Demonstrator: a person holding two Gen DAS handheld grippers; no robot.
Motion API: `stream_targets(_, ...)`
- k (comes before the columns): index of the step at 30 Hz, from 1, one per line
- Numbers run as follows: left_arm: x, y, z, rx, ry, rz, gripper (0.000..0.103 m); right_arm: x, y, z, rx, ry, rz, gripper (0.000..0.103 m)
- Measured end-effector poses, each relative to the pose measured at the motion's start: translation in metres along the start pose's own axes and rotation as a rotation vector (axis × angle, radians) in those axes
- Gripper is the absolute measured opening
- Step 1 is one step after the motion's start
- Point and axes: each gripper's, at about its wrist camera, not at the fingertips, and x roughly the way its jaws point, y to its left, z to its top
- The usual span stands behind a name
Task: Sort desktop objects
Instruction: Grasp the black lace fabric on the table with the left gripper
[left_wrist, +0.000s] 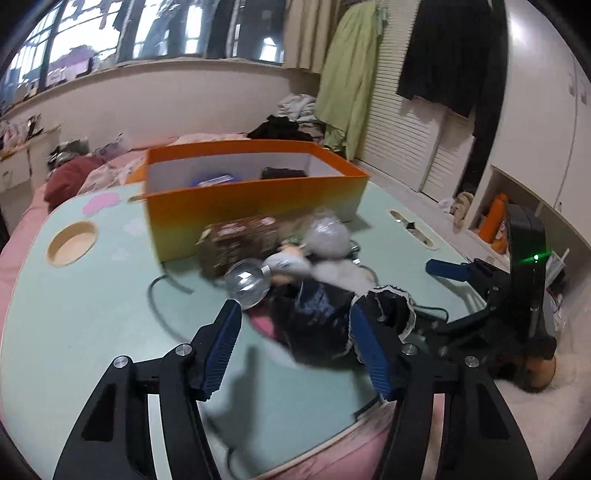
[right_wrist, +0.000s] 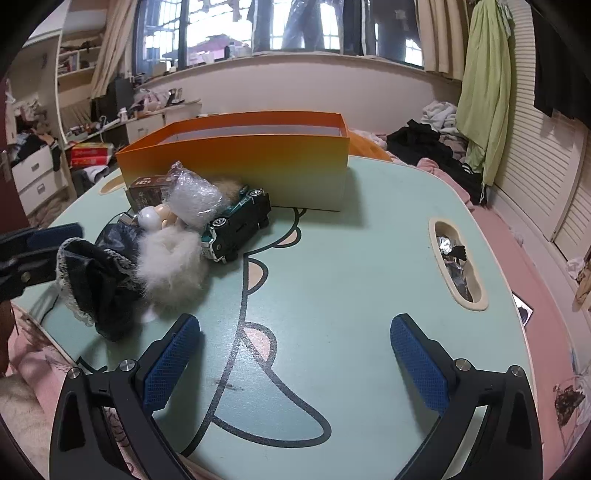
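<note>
Left gripper (left_wrist: 295, 321): jaws spread, nothing between them, poised just in front of the black lace-trimmed cloth (left_wrist: 321, 325), which sits at the near end of the pile, well in front of the orange box (left_wrist: 255, 206). Right gripper (right_wrist: 291, 332): jaws spread wide, empty, over bare table (right_wrist: 369, 266) to the right of the pile and short of the box. Pile, working back toward the box: black cloth; white fluffy tuft (right_wrist: 170, 262) touching it; clear plastic ball (left_wrist: 246, 282); doll (left_wrist: 284, 264) partly buried; bubble-wrap bundle (right_wrist: 194, 201); brown carton (left_wrist: 236, 245) and toy car (right_wrist: 238, 225), both nearest the box's front wall. A thin dark cable (left_wrist: 162, 295) runs under the pile's near-left side. Risk, as judged: the items overlap, so a pinch on the cloth may drag the tuft or doll along, or snag the cable and tug the heap; the ball looks free to roll off the table if nudged. Views differ: the left camera, blurred, looks into the box and shows a blue item (left_wrist: 214, 181) and a dark item (left_wrist: 282, 173) already inside, and the ball; the right camera shows only the box's outer wall but reveals the car, lying on its side, hidden from the left.
</note>
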Motion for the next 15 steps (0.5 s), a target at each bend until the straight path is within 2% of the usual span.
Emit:
stream_targets(4, 0.012, -0.018, 0.005, 0.076, 0.029, 0.000, 0.063, 0.000, 0.000, 0.000, 0.001, -0.001, 0.000, 0.103)
stream_targets(9, 0.024, -0.034, 0.001, 0.162, 0.075, -0.050, 0.062, 0.000, 0.000, -0.001, 0.000, -0.001, 0.001, 0.103)
stream_targets(11, 0.028, -0.039, -0.002, 0.181, 0.087, -0.092, 0.042, 0.000, 0.001, -0.001, 0.000, -0.001, 0.000, 0.103)
stream_targets(15, 0.020, -0.039, -0.003, 0.194, 0.063, -0.107, 0.037, 0.000, 0.000, -0.001, 0.000, 0.000, 0.001, 0.103)
